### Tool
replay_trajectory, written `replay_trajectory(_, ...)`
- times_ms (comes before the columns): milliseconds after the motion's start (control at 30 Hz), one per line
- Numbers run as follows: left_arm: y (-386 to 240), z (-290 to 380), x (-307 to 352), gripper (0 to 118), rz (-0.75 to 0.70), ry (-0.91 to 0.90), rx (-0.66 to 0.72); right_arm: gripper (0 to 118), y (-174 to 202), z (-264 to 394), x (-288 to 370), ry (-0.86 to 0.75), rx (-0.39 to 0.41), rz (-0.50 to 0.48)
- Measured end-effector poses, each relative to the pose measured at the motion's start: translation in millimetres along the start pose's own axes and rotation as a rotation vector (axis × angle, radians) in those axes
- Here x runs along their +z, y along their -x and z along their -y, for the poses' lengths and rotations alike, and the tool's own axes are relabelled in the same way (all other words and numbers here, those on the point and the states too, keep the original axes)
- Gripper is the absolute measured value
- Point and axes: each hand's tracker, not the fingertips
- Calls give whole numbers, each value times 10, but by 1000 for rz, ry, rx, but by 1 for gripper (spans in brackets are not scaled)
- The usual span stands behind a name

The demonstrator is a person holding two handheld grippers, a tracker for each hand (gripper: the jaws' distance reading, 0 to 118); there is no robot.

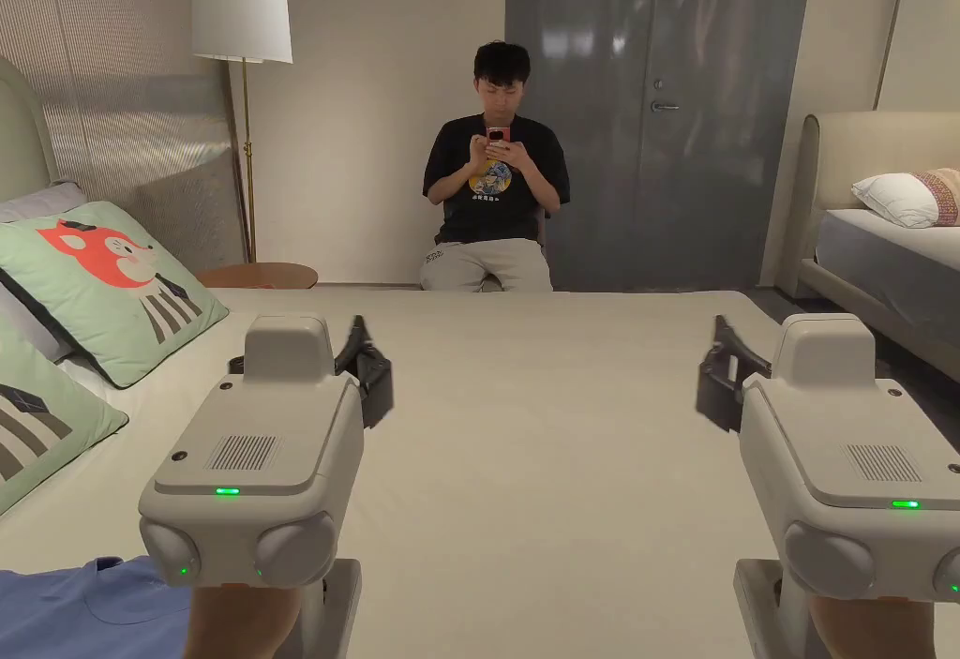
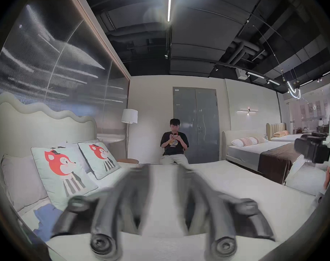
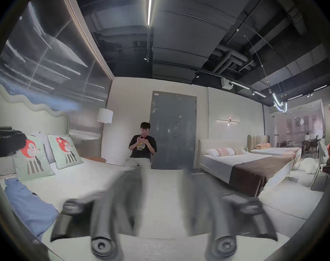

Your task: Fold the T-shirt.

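A blue T-shirt lies crumpled at the near left corner of the cream bed, below and left of my left gripper. It appears again as the blue T-shirt low on the left of the left gripper view, and as the blue T-shirt at the left of the right gripper view. My left gripper hovers above the bed, its jaws apart and holding nothing. Level with it on the right, my right gripper is also open and holds nothing. Both pairs of own jaws, left gripper and right gripper, look blurred.
Fox-print pillows lean at the bed's left side by the headboard. A person sits beyond the far edge of the bed, in front of a grey door. A floor lamp and a round side table stand far left. Another bed is on the right.
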Motion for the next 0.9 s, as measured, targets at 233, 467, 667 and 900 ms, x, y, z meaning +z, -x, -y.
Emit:
replay_trajectory(233, 1, -40, 2, 0, 9, 17, 10, 1, -25, -26, -8, 10, 1, -6)
replay_trajectory(467, 453, -106, 131, 0, -96, 16, 15, 1, 379, -63, -89, 7, -14, -110)
replay_trajectory(667, 1155, -166, 383, 0, -275, 26, -1, 1, 1100, -53, -237, 5, -35, -291)
replay_trajectory(900, 1631, -73, 558, 0, -364, 77, -27, 1, 1718, -11, -263, 36, -45, -406)
